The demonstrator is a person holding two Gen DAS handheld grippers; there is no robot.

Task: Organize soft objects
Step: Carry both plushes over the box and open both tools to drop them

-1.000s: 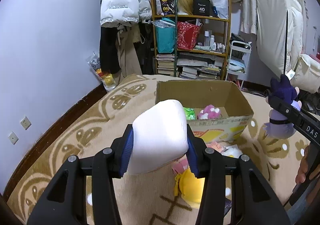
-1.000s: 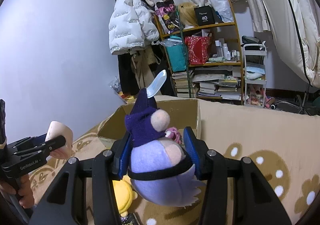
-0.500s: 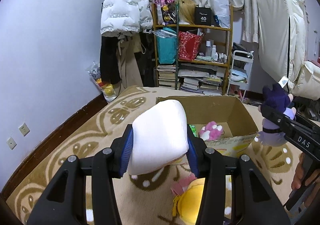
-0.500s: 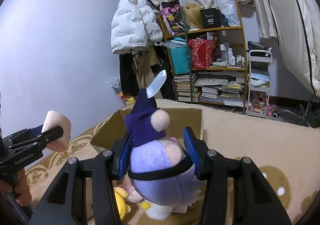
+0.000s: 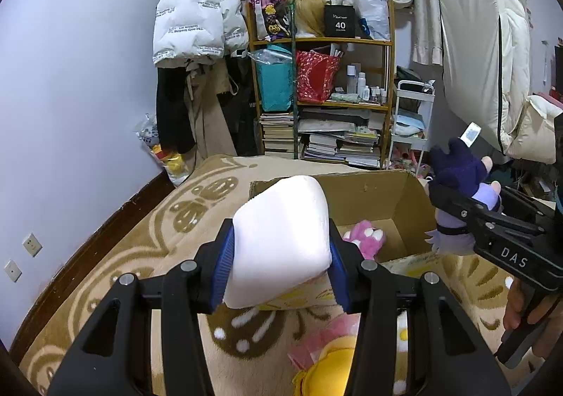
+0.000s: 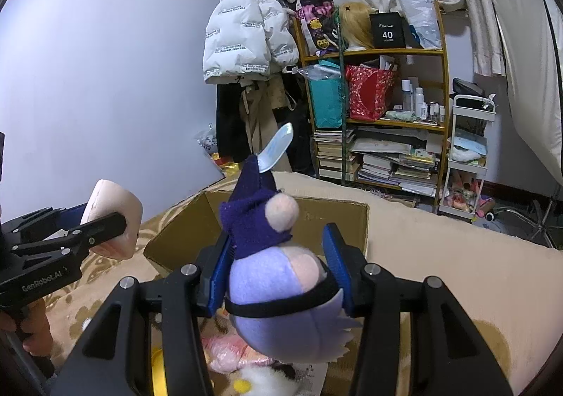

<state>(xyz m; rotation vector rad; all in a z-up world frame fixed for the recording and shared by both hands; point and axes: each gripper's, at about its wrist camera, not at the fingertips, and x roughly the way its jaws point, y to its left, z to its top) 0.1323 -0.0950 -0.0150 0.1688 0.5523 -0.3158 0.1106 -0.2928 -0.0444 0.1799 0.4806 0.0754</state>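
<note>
My left gripper (image 5: 281, 262) is shut on a white soft block (image 5: 281, 241) and holds it in the air in front of an open cardboard box (image 5: 373, 192). A pink plush (image 5: 366, 241) lies inside the box. My right gripper (image 6: 281, 273) is shut on a purple plush doll (image 6: 274, 283) and holds it over the near side of the box (image 6: 337, 216). From the left wrist view the doll (image 5: 457, 178) hangs at the box's right edge. The white block also shows in the right wrist view (image 6: 112, 216).
A yellow plush (image 5: 330, 368) and a pink soft item (image 5: 334, 332) lie on the patterned rug (image 5: 147, 248) in front of the box. A cluttered shelf (image 5: 323, 97), hanging coats (image 5: 197, 26) and a white cart (image 5: 411, 121) stand against the back wall.
Both grippers have moved forward towards the box with their loads. The box now looks nearer and the purple doll is closer to its opening.
</note>
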